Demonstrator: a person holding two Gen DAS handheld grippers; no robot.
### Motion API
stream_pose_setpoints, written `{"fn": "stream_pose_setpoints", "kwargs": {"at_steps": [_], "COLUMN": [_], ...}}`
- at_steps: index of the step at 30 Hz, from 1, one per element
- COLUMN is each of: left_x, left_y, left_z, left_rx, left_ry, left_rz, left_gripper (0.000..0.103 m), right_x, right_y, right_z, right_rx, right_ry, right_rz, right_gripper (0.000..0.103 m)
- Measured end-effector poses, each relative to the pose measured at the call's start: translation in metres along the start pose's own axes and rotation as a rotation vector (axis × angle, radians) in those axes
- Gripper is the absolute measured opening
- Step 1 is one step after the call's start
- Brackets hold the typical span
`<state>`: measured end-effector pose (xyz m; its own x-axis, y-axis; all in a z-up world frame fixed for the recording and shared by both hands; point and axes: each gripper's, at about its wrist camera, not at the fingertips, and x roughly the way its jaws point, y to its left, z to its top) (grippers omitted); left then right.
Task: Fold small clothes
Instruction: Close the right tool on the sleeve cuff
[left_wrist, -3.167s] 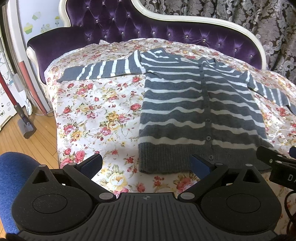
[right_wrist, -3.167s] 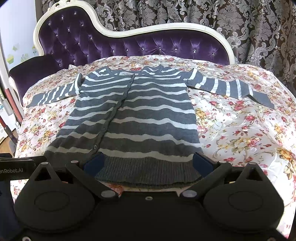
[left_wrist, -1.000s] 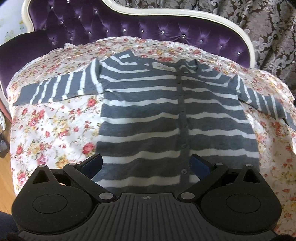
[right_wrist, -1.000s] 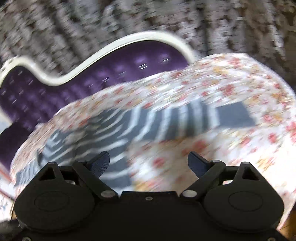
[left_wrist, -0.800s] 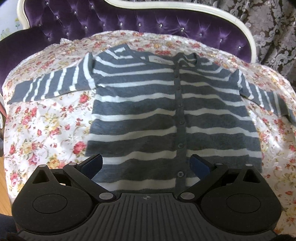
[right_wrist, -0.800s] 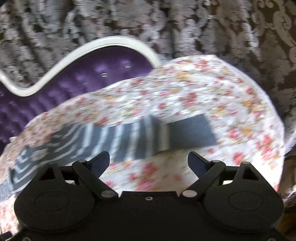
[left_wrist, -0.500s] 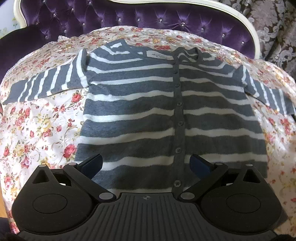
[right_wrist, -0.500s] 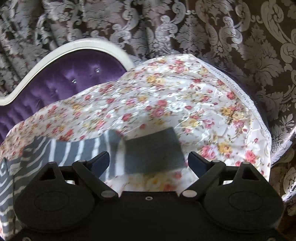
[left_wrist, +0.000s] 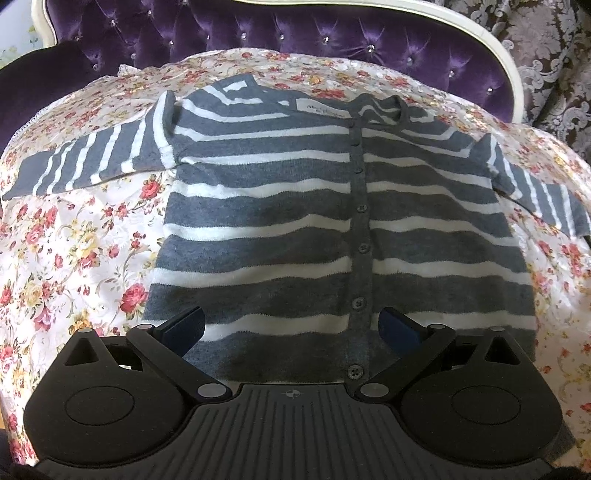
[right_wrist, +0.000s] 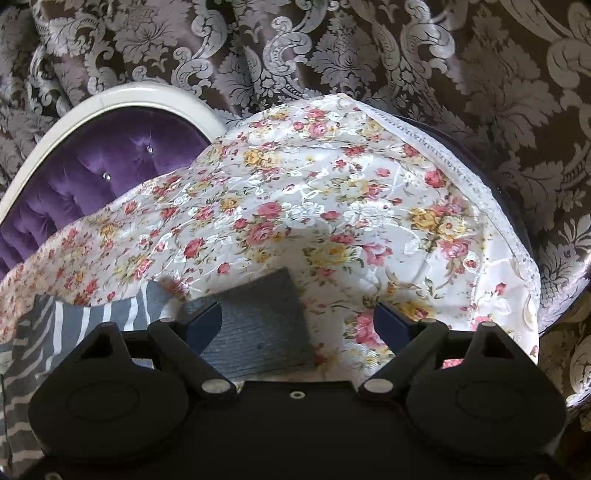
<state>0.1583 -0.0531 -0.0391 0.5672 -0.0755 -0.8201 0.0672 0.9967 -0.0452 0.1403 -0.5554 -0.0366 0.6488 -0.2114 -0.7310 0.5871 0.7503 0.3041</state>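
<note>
The striped cardigan lies flat on the floral cover, sleeves spread. Left claw hovers apart over the hem. Right claw, apart and just closing slightly, straddles the sleeve cuff at 10 o'clock. Risk: pinching the slippery cover with the cuff, dragging both.

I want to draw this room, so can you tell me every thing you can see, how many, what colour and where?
Cardigan: one, grey with white stripes, spread flat on the floral cover, sleeves out.
Sleeve cuff: one, plain grey, lying between the right claw's fingers, not pinched.
Floral cover: one, white with pink and yellow roses, draped over the sofa.
Sofa: one, purple tufted, cream frame, behind the cardigan.
Curtain: one, brown with silver pattern, at the back.
Left claw: one, black, open over the cardigan's hem.
Right claw: one, black, open.
</note>
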Motion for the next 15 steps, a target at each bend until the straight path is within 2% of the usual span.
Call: {"fn": "stream_pose_setpoints", "kwargs": {"at_steps": [8,15], "left_x": [-0.006,-0.005], "left_y": [-0.003,-0.004], "left_z": [-0.004,-0.008], "left_rx": [0.022,0.032], "left_ry": [-0.029,-0.014], "left_rz": [-0.002,-0.006], "left_gripper": [0.102,0.102], "right_x": [0.002,0.015], "right_y": [-0.012,-0.023], "right_z": [0.007,0.009], "right_rx": [0.034,0.083], "right_ry": [-0.001,0.028], "right_rz": [0.053,0.115], "right_gripper": [0.076,0.068]}}
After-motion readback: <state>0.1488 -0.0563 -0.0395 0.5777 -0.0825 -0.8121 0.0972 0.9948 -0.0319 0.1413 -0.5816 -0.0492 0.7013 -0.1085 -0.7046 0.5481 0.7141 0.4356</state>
